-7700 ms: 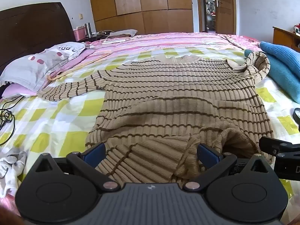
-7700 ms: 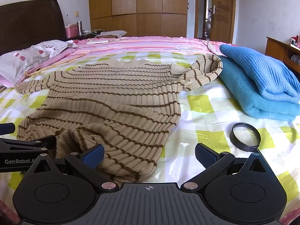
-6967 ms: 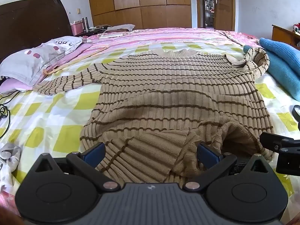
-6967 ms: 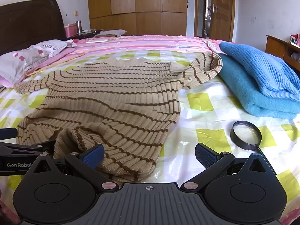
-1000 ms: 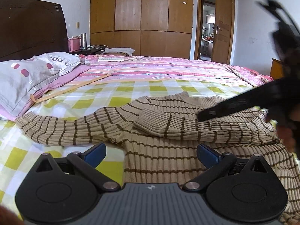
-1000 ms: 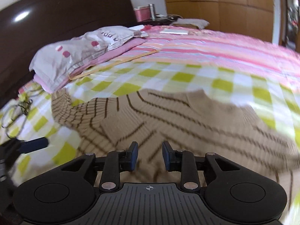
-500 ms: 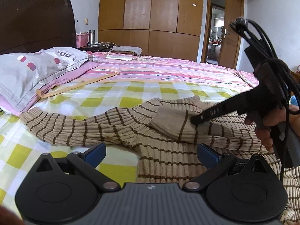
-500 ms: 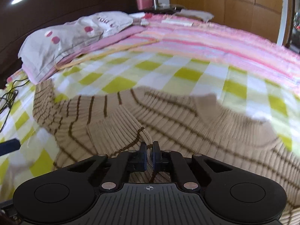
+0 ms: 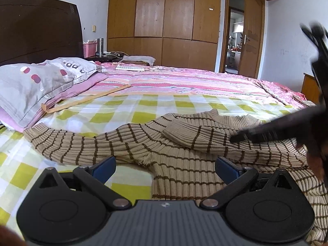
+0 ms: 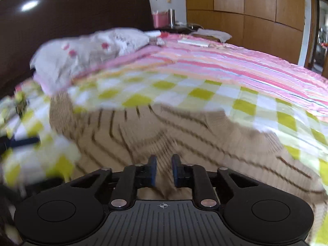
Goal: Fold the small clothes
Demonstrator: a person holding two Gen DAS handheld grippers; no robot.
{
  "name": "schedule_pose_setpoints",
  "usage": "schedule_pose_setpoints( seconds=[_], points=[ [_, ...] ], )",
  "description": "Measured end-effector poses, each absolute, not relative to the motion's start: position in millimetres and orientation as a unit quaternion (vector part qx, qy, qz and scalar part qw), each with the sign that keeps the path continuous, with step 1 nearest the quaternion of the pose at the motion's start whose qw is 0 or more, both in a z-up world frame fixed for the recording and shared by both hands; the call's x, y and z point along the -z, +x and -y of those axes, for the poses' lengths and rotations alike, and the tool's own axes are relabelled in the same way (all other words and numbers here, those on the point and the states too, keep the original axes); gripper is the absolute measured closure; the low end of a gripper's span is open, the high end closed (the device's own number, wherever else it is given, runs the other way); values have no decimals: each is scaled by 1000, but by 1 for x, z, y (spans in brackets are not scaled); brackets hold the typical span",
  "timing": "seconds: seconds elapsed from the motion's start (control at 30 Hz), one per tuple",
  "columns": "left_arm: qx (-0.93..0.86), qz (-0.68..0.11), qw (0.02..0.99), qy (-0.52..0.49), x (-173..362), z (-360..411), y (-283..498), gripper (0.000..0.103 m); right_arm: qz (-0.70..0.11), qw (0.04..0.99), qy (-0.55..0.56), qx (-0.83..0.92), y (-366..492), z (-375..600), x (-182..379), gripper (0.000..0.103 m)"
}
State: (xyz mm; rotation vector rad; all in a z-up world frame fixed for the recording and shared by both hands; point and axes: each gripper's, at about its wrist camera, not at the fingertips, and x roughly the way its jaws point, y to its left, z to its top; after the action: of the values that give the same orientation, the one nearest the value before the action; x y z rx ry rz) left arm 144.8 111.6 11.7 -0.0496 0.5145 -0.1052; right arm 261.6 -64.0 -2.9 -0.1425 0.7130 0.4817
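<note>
While my left gripper [image 9: 165, 167] hung with its jaws spread wide and nothing between them, the striped sweater [image 9: 184, 149] lay flat on the checked bedspread [image 9: 143, 104] just ahead of its fingertips, one sleeve folded across the chest. My right gripper [image 10: 164, 170] pointed down over the same sweater, its jaws narrow and opening, no cloth between the blue pads [image 10: 152, 170]. A grey pillow [image 9: 41, 82] sat far off to the left.
</note>
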Motion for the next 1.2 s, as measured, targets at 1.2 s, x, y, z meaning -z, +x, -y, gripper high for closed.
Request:
schedule_pose_setpoints(
  seconds=[1.2],
  points=[
    [45, -241, 969, -5, -13, -106, 142, 0, -355, 893, -111, -251, 224, 72, 9, 63]
  ],
)
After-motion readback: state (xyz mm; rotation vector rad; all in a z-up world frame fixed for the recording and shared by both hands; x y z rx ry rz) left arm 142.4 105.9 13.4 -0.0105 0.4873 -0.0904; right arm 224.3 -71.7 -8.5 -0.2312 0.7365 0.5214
